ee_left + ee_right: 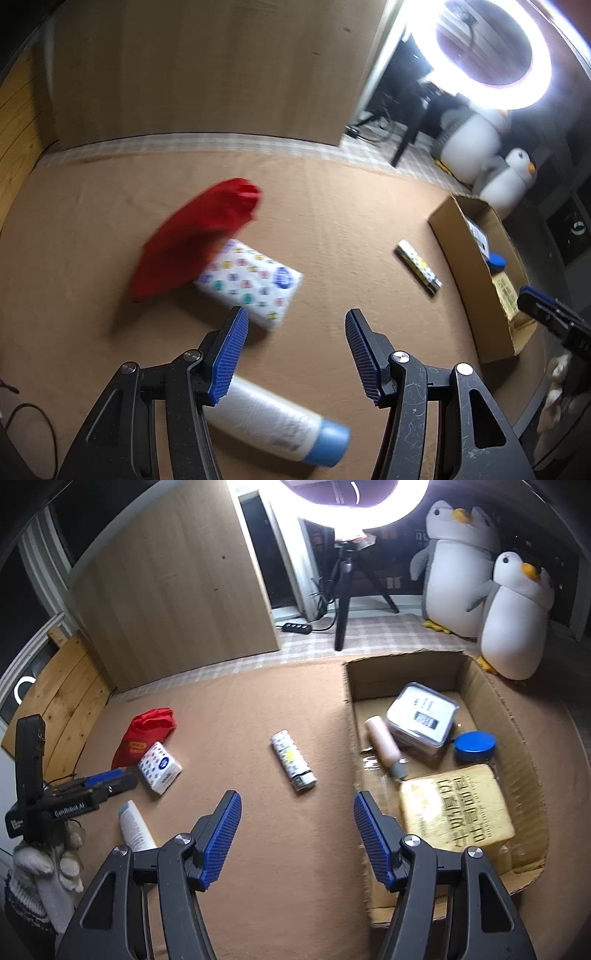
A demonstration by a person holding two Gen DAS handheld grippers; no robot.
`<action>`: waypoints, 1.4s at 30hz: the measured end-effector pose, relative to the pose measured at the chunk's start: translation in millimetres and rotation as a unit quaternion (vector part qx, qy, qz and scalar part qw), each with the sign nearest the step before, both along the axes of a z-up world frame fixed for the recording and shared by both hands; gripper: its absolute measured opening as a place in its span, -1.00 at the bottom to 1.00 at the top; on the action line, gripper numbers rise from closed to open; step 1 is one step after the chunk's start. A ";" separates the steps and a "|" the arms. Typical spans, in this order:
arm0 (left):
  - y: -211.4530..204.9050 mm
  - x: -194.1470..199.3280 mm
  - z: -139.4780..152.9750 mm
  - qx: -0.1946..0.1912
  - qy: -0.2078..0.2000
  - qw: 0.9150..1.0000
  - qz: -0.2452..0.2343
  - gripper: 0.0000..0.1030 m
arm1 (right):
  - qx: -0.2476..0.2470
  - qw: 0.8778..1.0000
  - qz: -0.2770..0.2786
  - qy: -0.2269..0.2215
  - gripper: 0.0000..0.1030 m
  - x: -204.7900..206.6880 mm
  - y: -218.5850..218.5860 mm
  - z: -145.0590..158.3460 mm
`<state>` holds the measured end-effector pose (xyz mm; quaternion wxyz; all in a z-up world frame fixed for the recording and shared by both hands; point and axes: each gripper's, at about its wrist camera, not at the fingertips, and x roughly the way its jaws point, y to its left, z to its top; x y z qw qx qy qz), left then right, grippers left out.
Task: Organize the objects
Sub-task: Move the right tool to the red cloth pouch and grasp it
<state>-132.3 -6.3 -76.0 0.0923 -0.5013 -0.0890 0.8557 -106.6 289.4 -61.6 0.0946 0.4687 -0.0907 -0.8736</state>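
Note:
On the brown mat lie a red pouch (195, 236) (146, 736), a patterned tissue pack (251, 282) (160, 767), a white bottle with a blue cap (280, 424) (133, 827) and a patterned tube (418, 266) (293, 761). My left gripper (295, 354) is open and empty, above the bottle and near the tissue pack; it also shows in the right wrist view (110, 779). My right gripper (297, 834) is open and empty, just left of the cardboard box (517, 746), with the tube ahead of it.
The box (458, 266) holds a yellow packet (456, 812), a grey tin (421, 716), a blue lid (474, 746) and a beige bottle (384, 744). Two plush penguins (513, 616) and a ring-light tripod (343, 590) stand behind. A wooden panel (177, 590) is at the back left.

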 end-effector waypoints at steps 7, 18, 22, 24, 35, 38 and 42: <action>-51.2 2.6 8.4 0.010 0.009 0.999 0.038 0.16 | -0.017 1.000 0.015 -0.020 0.16 -16.4 -24.7 -0.6; -128.2 -27.0 -4.8 0.079 -0.008 0.993 0.090 0.20 | -0.043 0.997 0.059 -0.035 0.16 -64.1 -92.7 11.3; -148.7 -45.6 -13.0 0.117 -0.022 0.988 0.103 0.21 | -0.040 0.996 0.074 -0.041 0.16 -83.6 -118.9 11.8; -154.3 -53.6 -19.3 0.130 -0.034 0.986 0.101 0.29 | -0.045 0.994 0.086 -0.050 0.16 -95.8 -133.8 9.7; -161.6 -74.7 -53.0 0.210 -0.078 0.970 0.101 0.43 | -0.070 0.983 0.120 -0.119 0.16 -162.9 -209.4 -23.7; -158.7 -78.6 -57.5 0.225 -0.083 0.966 0.098 0.43 | -0.074 0.980 0.124 -0.137 0.16 -174.8 -224.2 -35.4; -152.3 -84.4 -61.6 0.234 -0.088 0.964 0.093 0.43 | -0.072 0.975 0.124 -0.168 0.16 -188.3 -237.6 -54.3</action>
